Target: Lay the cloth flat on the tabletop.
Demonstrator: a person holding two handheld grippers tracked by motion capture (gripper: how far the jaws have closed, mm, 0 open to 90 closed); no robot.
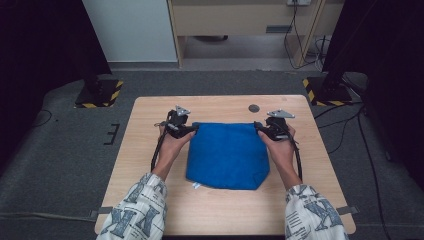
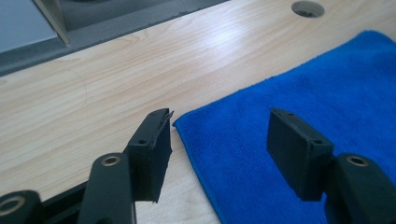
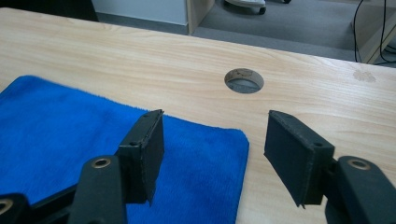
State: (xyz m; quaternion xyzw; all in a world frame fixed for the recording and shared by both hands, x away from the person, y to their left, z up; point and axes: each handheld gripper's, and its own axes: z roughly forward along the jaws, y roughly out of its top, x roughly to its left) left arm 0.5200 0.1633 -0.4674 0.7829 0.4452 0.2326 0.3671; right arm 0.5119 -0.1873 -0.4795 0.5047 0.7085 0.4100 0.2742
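A folded blue cloth (image 1: 227, 155) lies flat on the wooden table (image 1: 145, 170), with a small white tag at its near left corner. My left gripper (image 1: 192, 129) is open at the cloth's far left corner. In the left gripper view, the left gripper (image 2: 219, 116) has one jaw over bare wood and the other over the blue cloth (image 2: 336, 93), and the pads press on nothing. My right gripper (image 1: 259, 128) is open at the far right corner. There the right gripper (image 3: 217, 116) straddles the corner of the cloth (image 3: 56, 121) without gripping it.
A round cable hole (image 1: 254, 108) sits in the table just beyond the cloth's far edge. Two stands with yellow-black striped bases (image 1: 99, 93) (image 1: 327, 90) flank the table on the grey floor. Bare wood surrounds the cloth on all sides.
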